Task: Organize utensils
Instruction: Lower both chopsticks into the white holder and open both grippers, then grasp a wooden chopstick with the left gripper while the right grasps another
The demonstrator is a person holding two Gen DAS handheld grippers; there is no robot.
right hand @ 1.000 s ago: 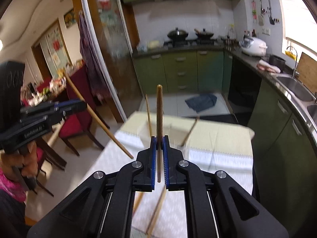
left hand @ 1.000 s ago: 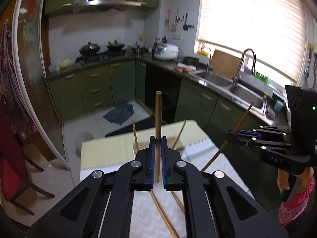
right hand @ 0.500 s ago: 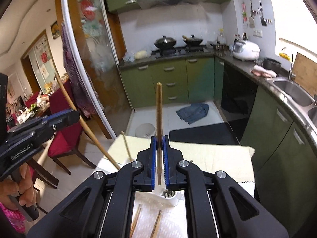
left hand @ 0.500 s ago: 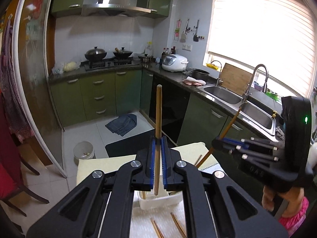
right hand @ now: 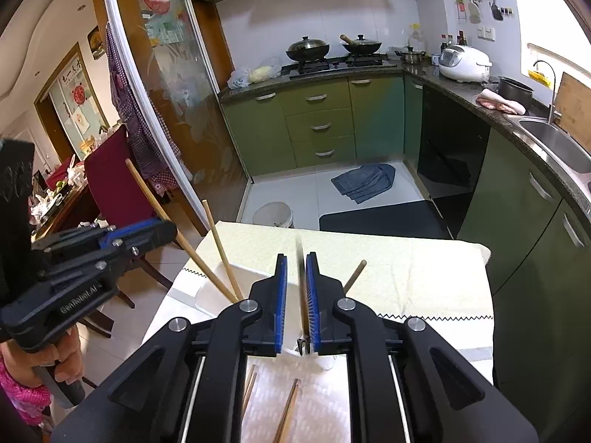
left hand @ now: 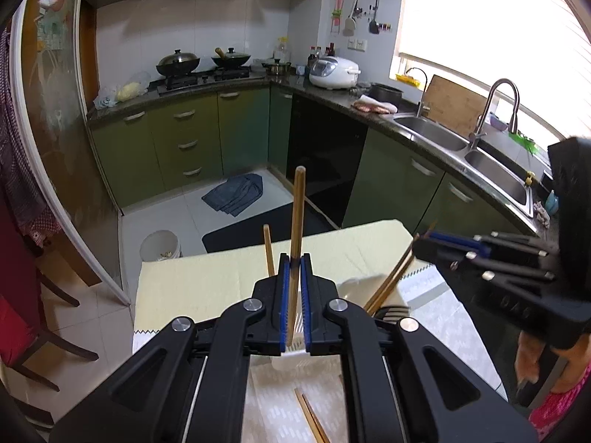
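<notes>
Left wrist view: the left gripper (left hand: pixel 294 295) points forward over the table (left hand: pixel 207 280), its blue pads clamped on one wooden chopstick (left hand: pixel 296 229) that stands nearly upright between them. Just below and ahead sits the white utensil holder (left hand: pixel 360 288), with another chopstick (left hand: pixel 268 249) rising from behind the left finger and two more leaning out toward the right gripper (left hand: pixel 424 245). That gripper enters from the right, angled down toward the holder, a hand (left hand: pixel 532 354) on its grip. Right wrist view: the right gripper's pads are parted, and a blurred chopstick (right hand: pixel 301 288) stands loose in the gap, close to the right pad. Loose chopsticks (right hand: pixel 286 409) lie on the patterned cloth (right hand: pixel 317 398) below. The left gripper (right hand: pixel 166 227) appears at the left, tilted down, its chopstick slanting toward the holder (right hand: pixel 210 291)
</notes>
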